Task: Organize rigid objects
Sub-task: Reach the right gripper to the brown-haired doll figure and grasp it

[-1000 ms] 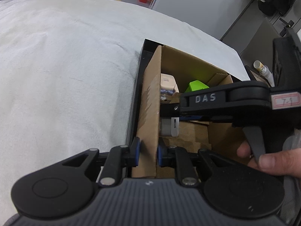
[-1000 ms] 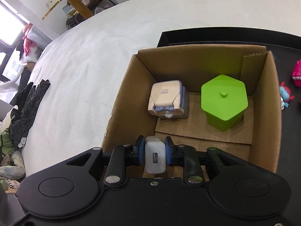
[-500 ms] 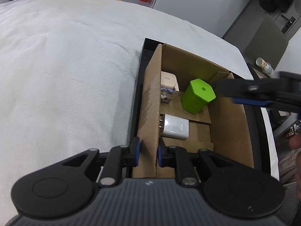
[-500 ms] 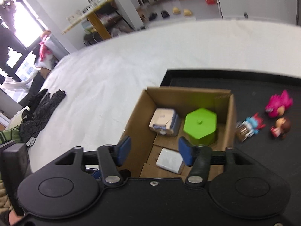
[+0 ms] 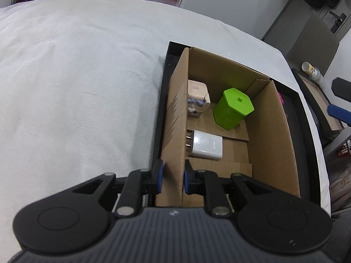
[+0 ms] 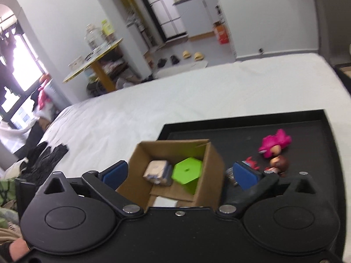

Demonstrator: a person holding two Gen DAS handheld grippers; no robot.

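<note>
White cloth (image 5: 76,83) covers the work surface, on which a black tray (image 6: 241,131) rests. Within the tray stands the cardboard box (image 5: 269,135). Your left gripper (image 5: 172,178) is pinched narrowly onto the box's left wall, one blue pad on each face of the cardboard. Your right gripper (image 6: 179,173) is raised above the box with its jaws spread wide, gripping nothing. Inside the box, the white charger (image 5: 207,146) lies flat near the left wall, prongs pointing toward it. Farther in sit a beige cube toy (image 5: 197,97) and, beside it, a green hexagonal container (image 5: 232,108), upright. On the tray outside the box lie a pink figurine (image 6: 275,143) and, near it, a brown-haired figurine (image 6: 279,163).
</note>
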